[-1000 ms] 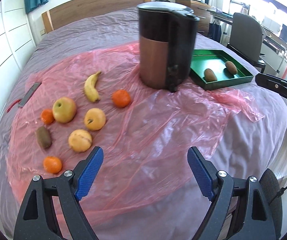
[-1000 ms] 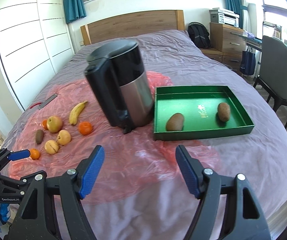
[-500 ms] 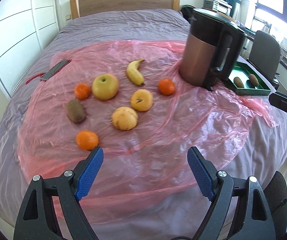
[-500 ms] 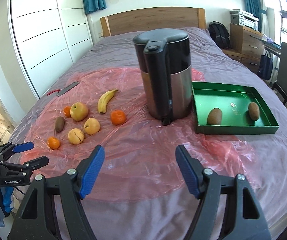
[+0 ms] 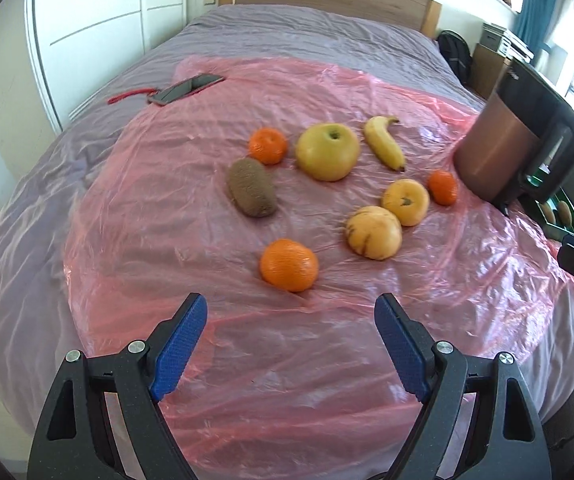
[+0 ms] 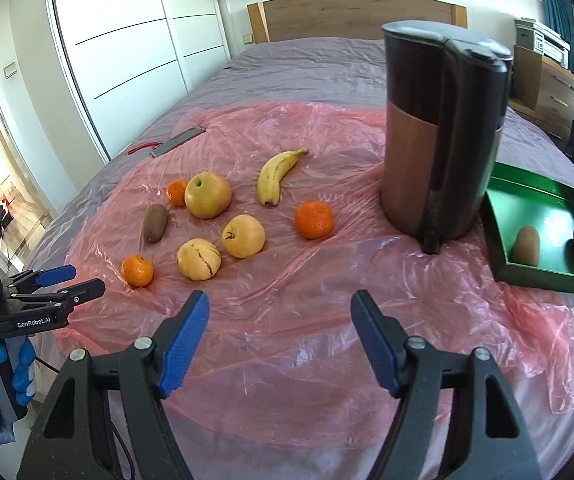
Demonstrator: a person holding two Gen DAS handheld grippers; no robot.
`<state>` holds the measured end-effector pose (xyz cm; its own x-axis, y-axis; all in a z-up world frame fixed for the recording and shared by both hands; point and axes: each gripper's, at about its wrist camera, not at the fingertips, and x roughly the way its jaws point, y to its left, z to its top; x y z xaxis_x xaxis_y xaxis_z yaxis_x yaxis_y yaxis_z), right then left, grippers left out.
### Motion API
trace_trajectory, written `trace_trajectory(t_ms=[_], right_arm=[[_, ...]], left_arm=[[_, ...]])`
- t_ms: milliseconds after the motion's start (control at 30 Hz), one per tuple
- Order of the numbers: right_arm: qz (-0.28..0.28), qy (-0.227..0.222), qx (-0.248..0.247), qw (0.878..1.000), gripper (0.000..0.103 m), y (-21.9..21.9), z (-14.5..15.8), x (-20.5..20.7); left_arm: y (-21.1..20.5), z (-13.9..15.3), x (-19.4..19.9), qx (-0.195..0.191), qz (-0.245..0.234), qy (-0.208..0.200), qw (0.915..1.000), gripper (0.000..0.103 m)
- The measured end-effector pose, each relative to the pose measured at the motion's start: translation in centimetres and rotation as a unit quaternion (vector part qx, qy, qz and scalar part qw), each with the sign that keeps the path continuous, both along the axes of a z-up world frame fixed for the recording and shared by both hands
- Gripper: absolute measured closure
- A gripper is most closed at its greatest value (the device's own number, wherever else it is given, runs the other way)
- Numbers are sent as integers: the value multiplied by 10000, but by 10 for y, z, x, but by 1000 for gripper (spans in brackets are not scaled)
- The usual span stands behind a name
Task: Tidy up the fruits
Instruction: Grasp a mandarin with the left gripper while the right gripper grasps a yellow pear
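Note:
Fruit lies loose on a pink plastic sheet (image 5: 167, 208) on the bed. Nearest my left gripper (image 5: 291, 336) is a mandarin (image 5: 289, 265); beyond it lie a kiwi (image 5: 251, 187), a second mandarin (image 5: 267, 145), a big yellow apple (image 5: 327, 151), a banana (image 5: 384, 148), two small yellow fruits (image 5: 374, 232) and a third mandarin (image 5: 442, 187). The left gripper is open and empty, just short of the near mandarin. My right gripper (image 6: 281, 312) is open and empty over bare sheet, in front of the fruit group (image 6: 199, 265). The green tray (image 6: 543, 276) at right holds two kiwis (image 6: 526, 246).
A tall black and copper kettle (image 6: 439, 132) stands between the fruit and the tray. A phone with a red strap (image 5: 185, 89) lies at the sheet's far left. White wardrobes, a wooden headboard and a drawer unit surround the bed. The left gripper (image 6: 53, 280) shows in the right wrist view.
Both views have swung left and come lower and closer to the fruit. The kettle and tray slid to the right edge of the left wrist view. Both grippers stayed open.

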<state>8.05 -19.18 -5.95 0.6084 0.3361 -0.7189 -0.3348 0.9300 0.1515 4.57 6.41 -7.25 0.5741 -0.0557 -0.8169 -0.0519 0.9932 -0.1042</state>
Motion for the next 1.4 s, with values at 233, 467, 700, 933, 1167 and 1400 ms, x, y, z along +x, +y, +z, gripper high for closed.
trace_trajectory(t_ms=[233, 467, 700, 933, 1167, 1400], right_arm=[[281, 262, 31, 9993, 22, 36, -26, 35], [376, 454, 112, 9982, 22, 68, -49, 78], [283, 670, 146, 9972, 22, 90, -73, 118], [212, 869, 121, 9959, 32, 100, -93, 135], [203, 973, 82, 9950, 63, 105, -105, 142], [157, 1105, 183, 9936, 72, 103, -112, 146]], left_arm=[[13, -25, 20, -188, 23, 210, 9996, 22], [13, -41, 43, -201, -70, 371, 9991, 29], [13, -56, 54, -246, -217, 529, 9981, 37], [13, -60, 58, -304, -381, 545, 9973, 44], [11, -64, 60, -265, -504, 549, 9969, 53], [8, -65, 59, -136, -595, 534, 9967, 64]])
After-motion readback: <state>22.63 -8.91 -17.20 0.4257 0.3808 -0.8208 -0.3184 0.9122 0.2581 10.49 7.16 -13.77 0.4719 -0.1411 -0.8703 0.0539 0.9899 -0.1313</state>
